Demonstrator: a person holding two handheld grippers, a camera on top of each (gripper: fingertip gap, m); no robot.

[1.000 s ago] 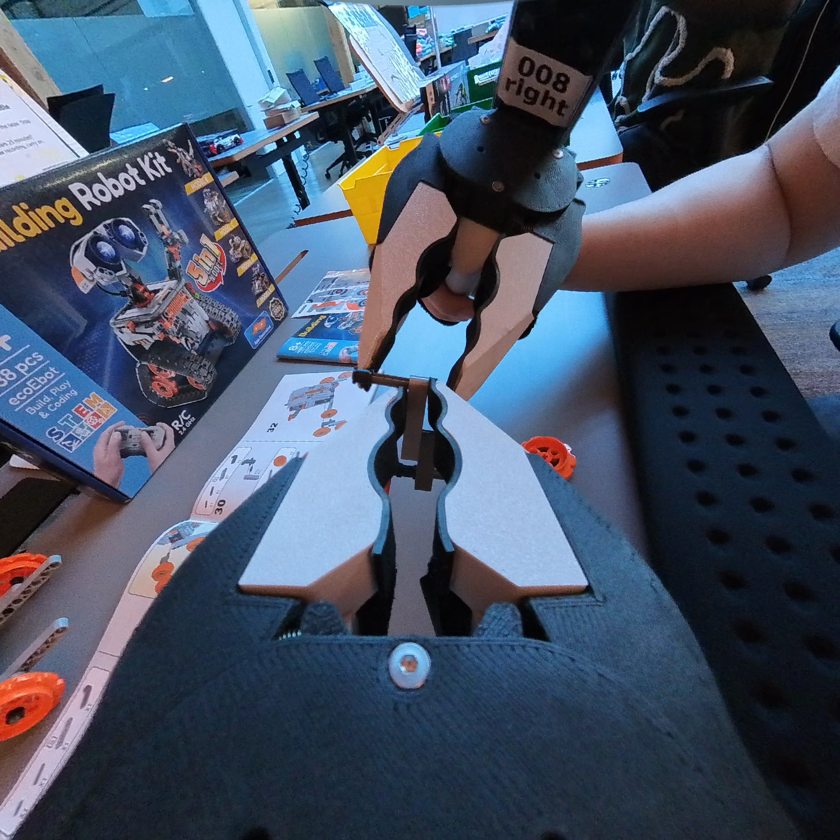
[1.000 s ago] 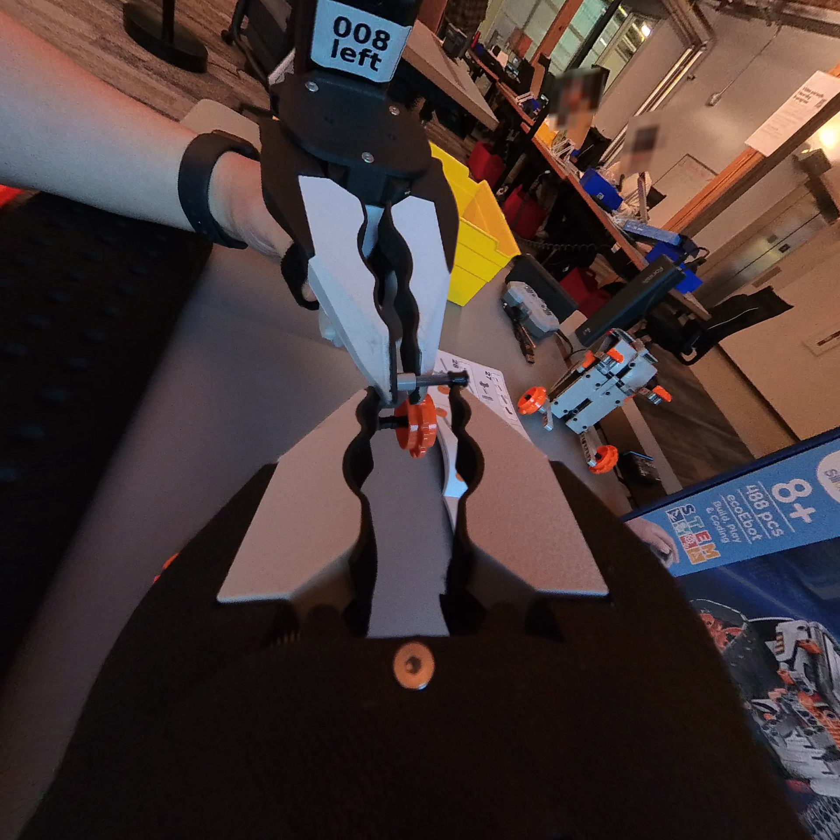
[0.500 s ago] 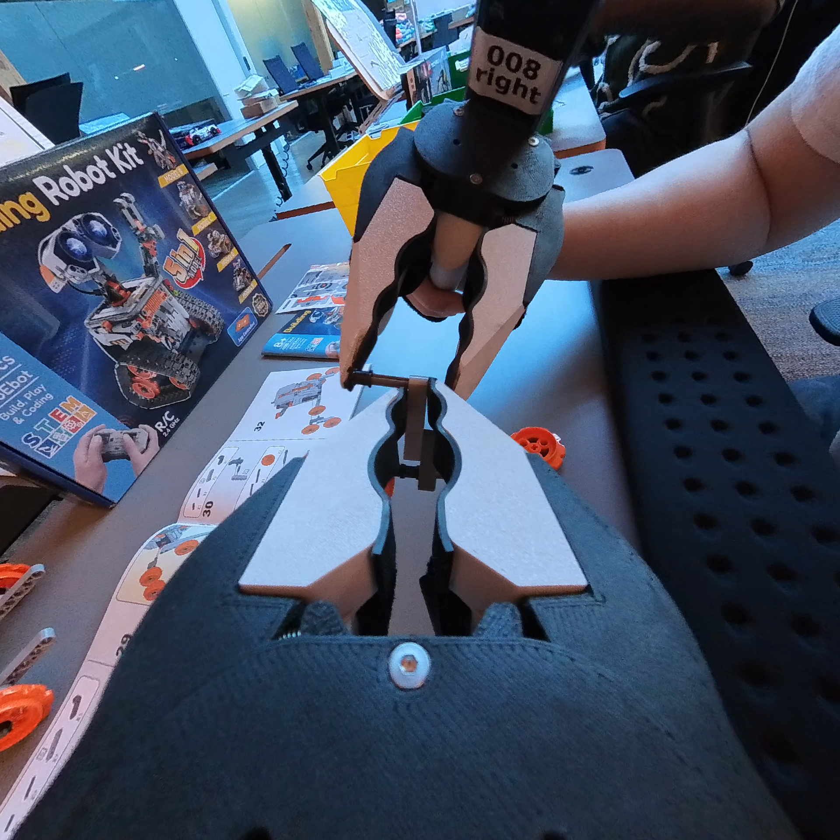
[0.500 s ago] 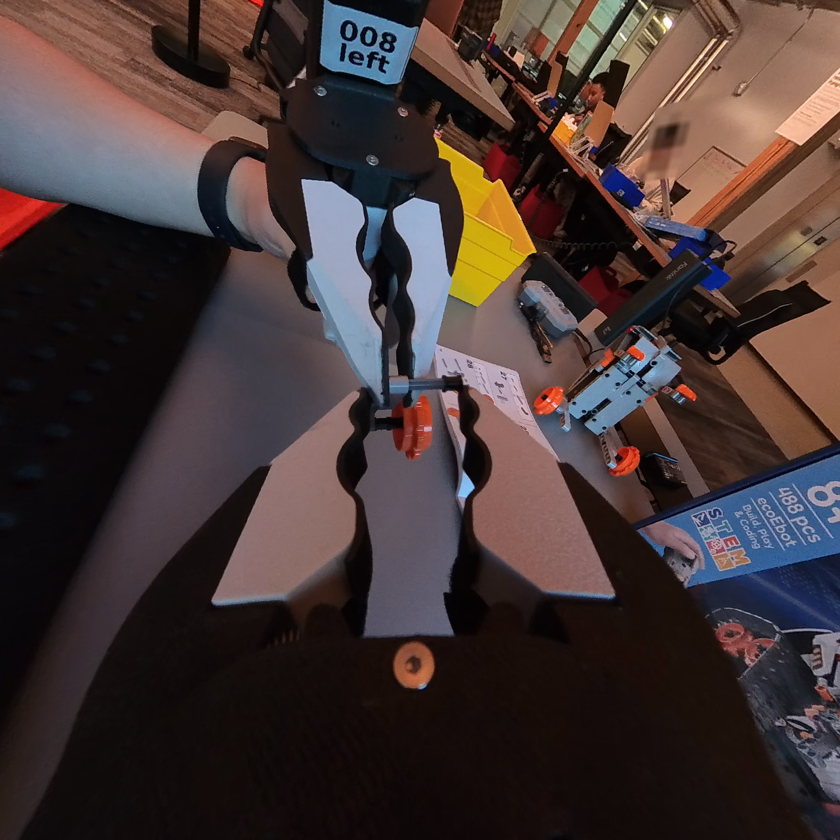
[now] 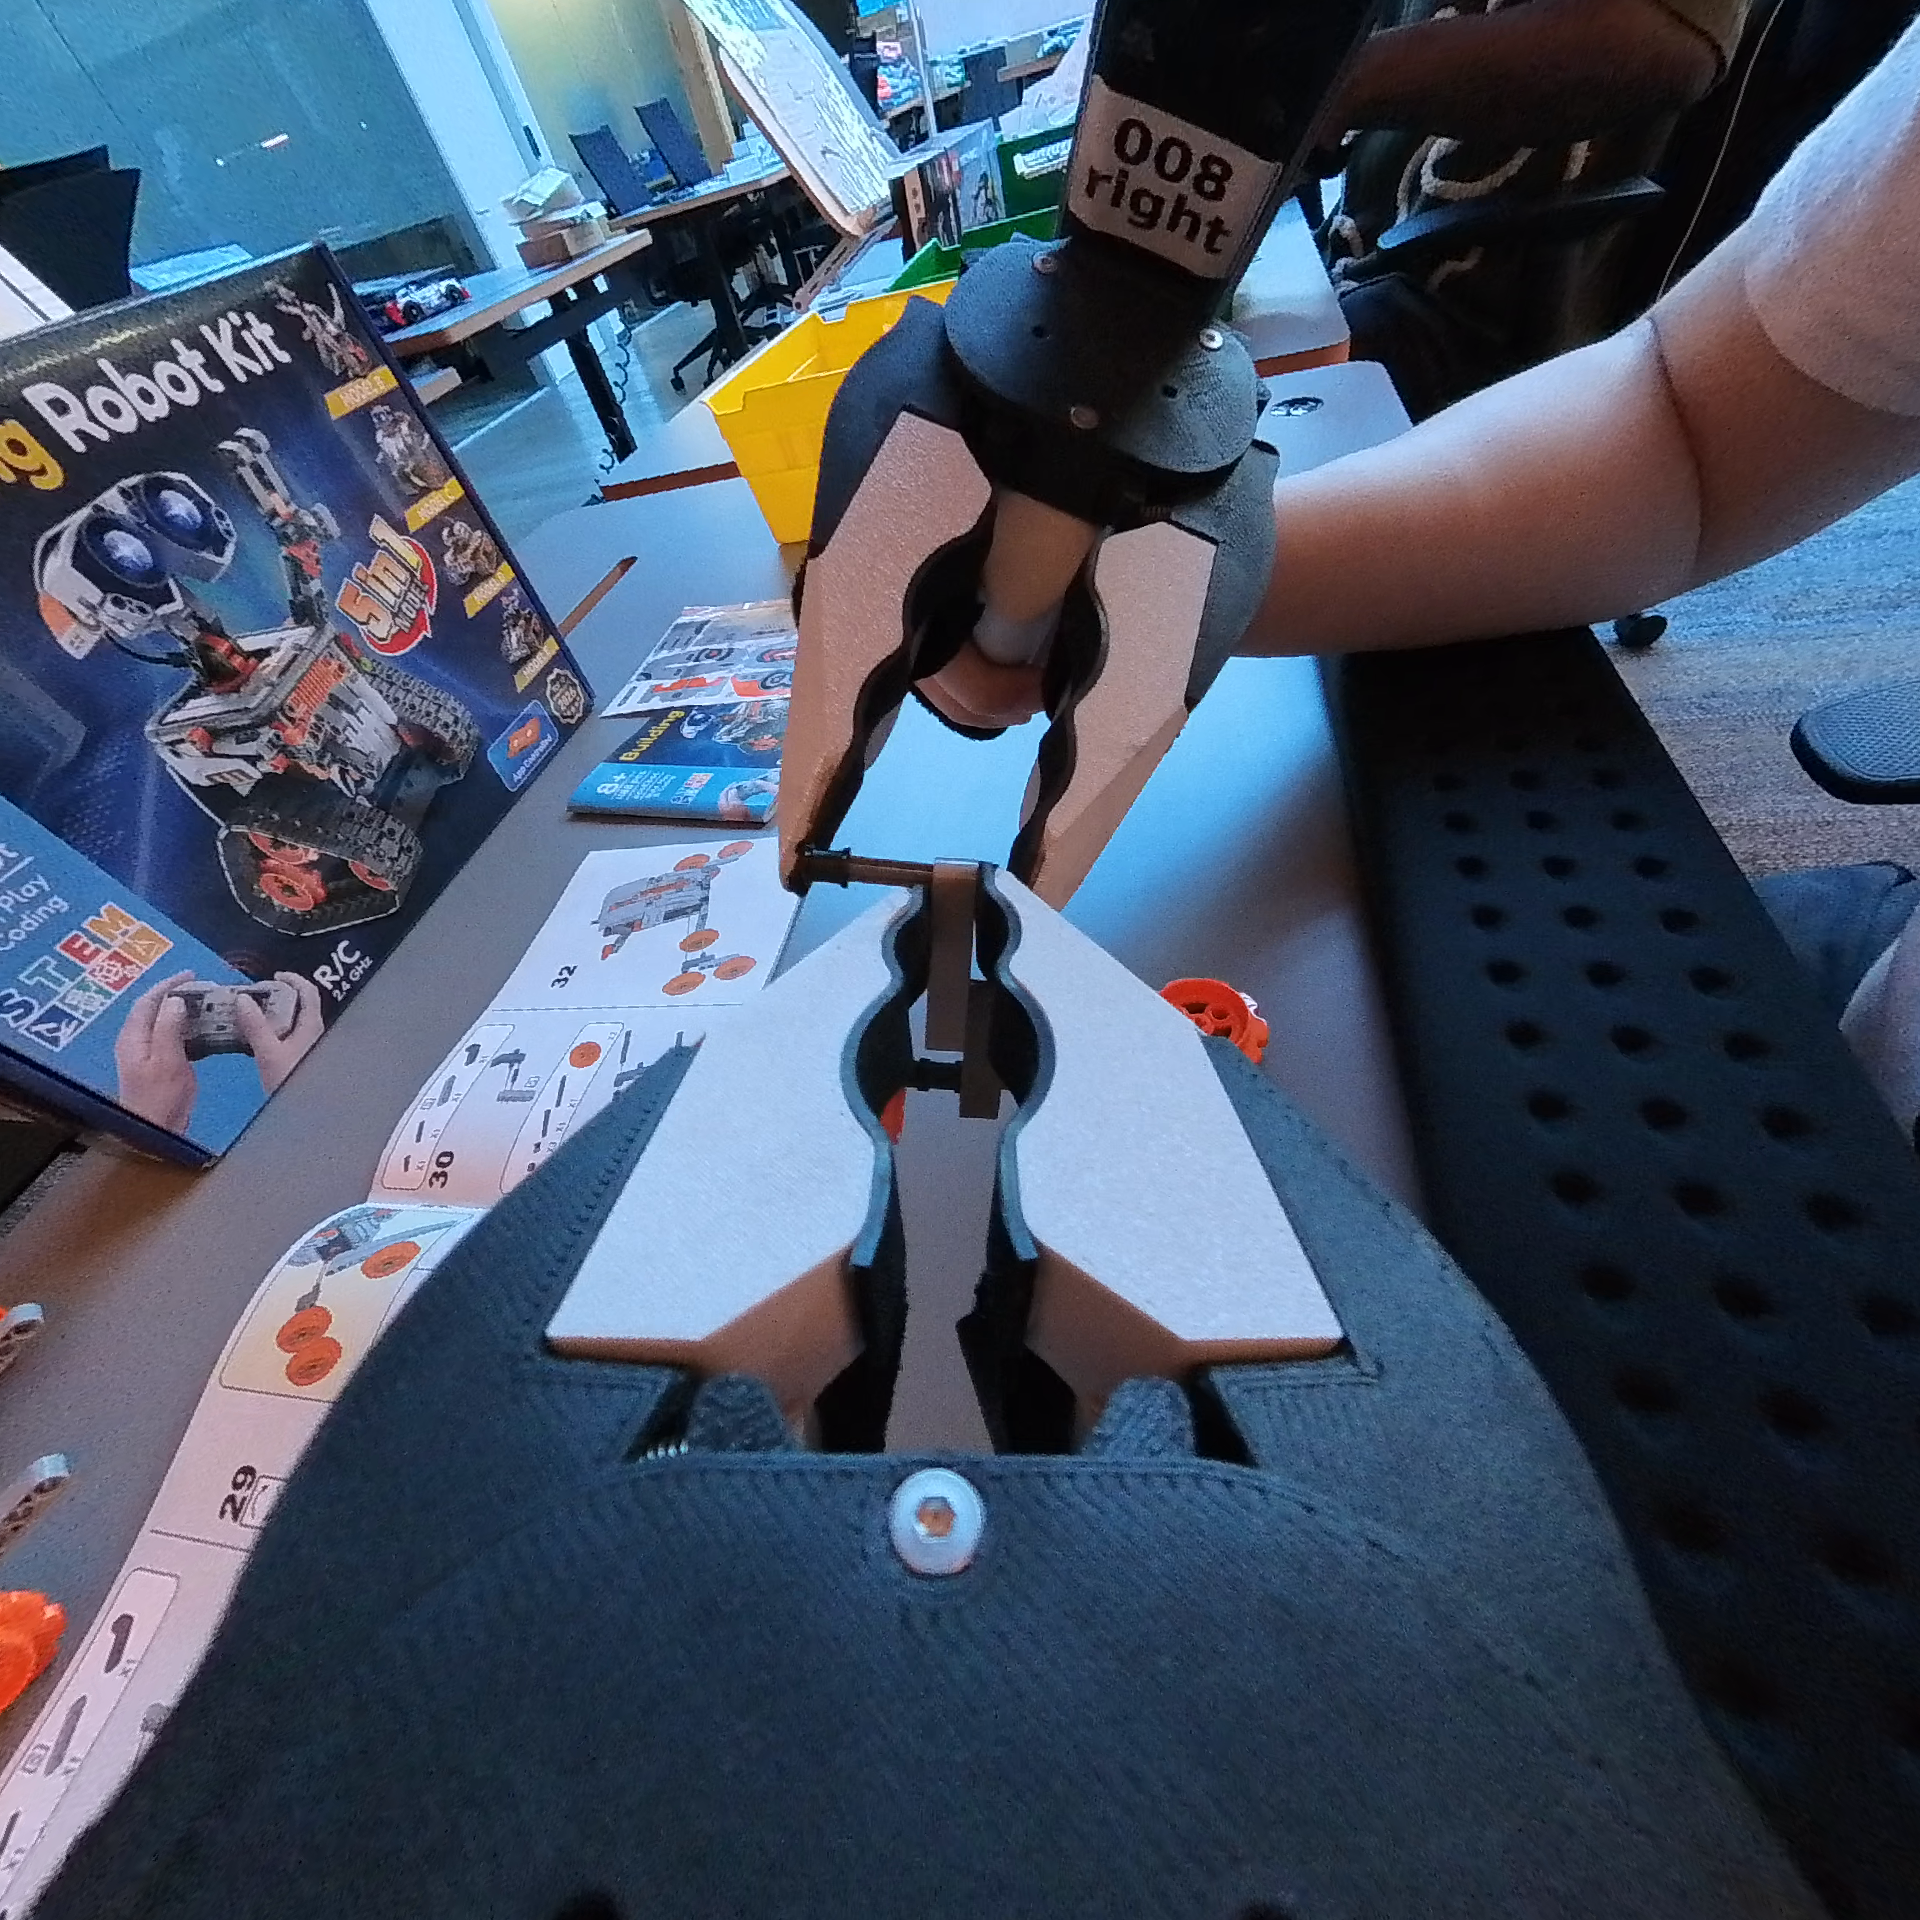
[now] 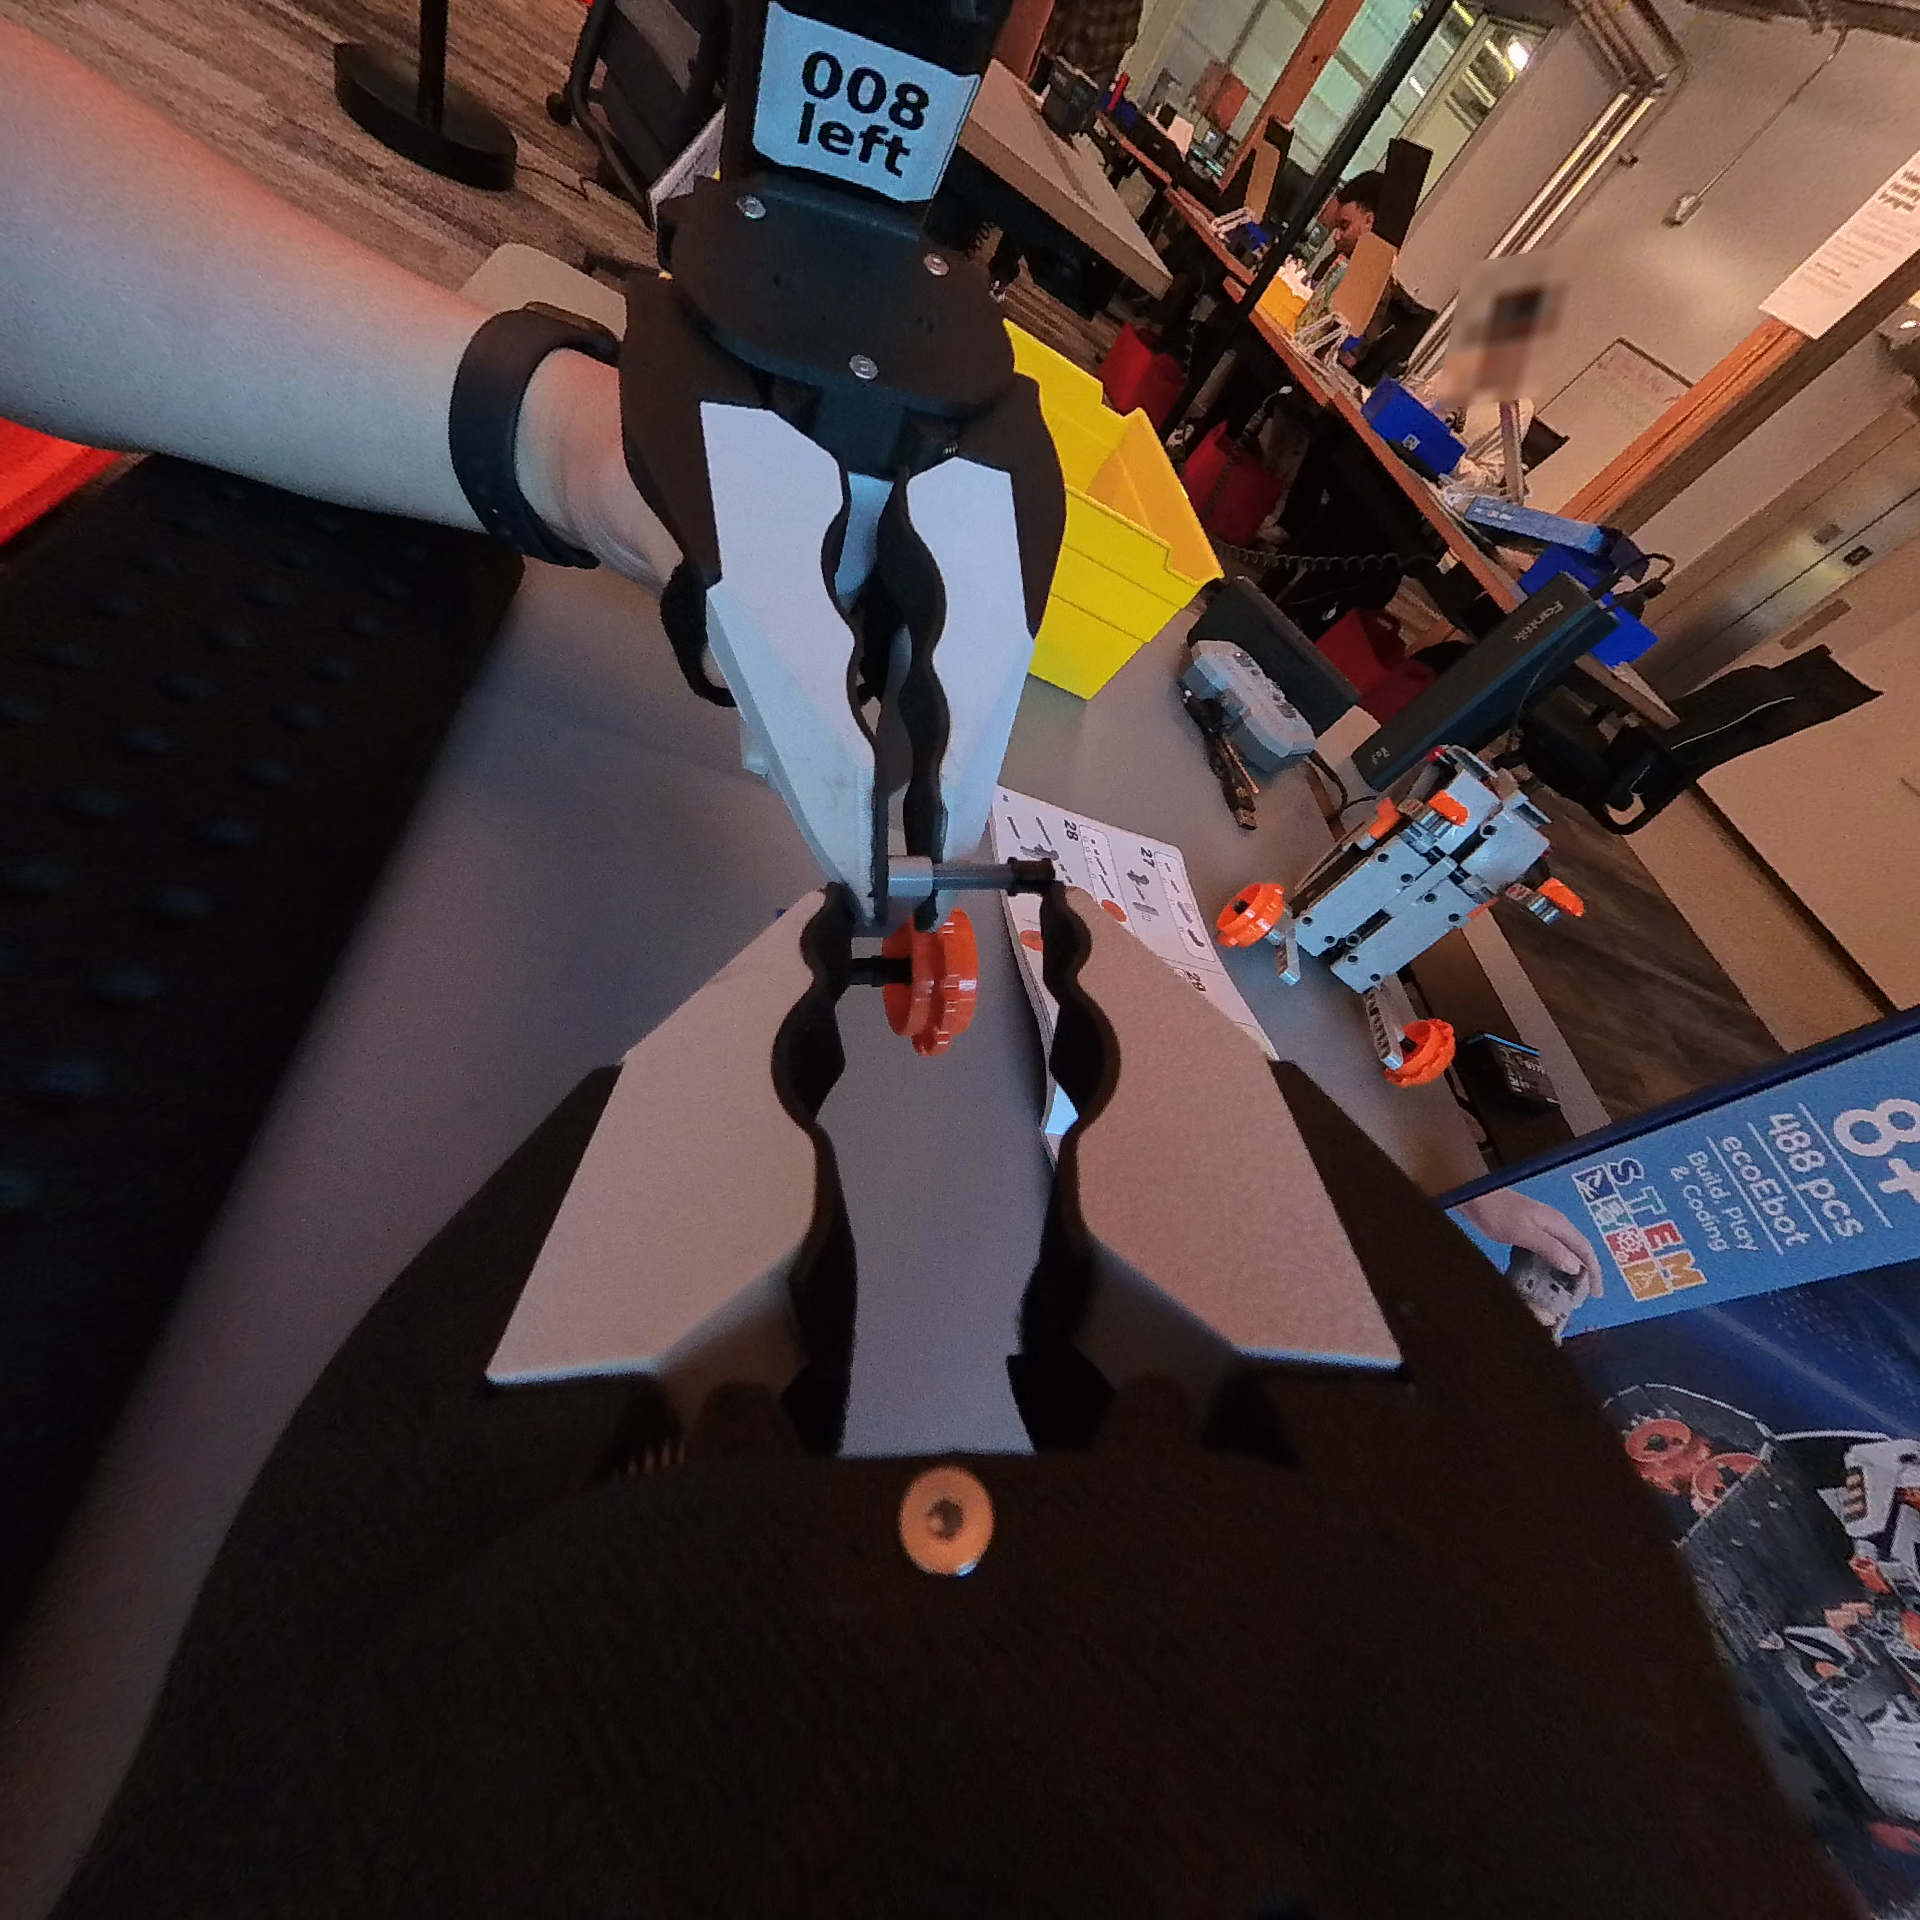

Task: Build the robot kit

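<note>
1. A yellow bin (image 5: 800, 416) is seen at the far side of the grey table (image 5: 1226, 894), behind the grippers; what lies inside it cannot be told. A large blue kit box (image 5: 239, 665) stands tilted to the left of it.
2. The left gripper (image 5: 951, 904) is closed narrowly on a flat grey beam (image 5: 951, 971), which is gripped upright between the fingertips, above the table.
3. A thin dark axle (image 6: 977, 878) projects sideways from the beam's top through a short grey sleeve; lower down, an orange toothed wheel (image 6: 928, 982) is carried on a second short axle.
4. The right gripper (image 6: 940, 914) is spread wide – its jaws stand on either side of this small assembly, and one fingertip (image 5: 805, 868) is touching the end of the upper axle.
5. A folded-out instruction sheet (image 5: 582, 997) lies on the table beneath both grippers, with a booklet (image 5: 686, 769) beyond it.
6. A partly built grey-and-orange model (image 6: 1403, 883) sits well apart – on the table's far side in the right wrist view.
</note>
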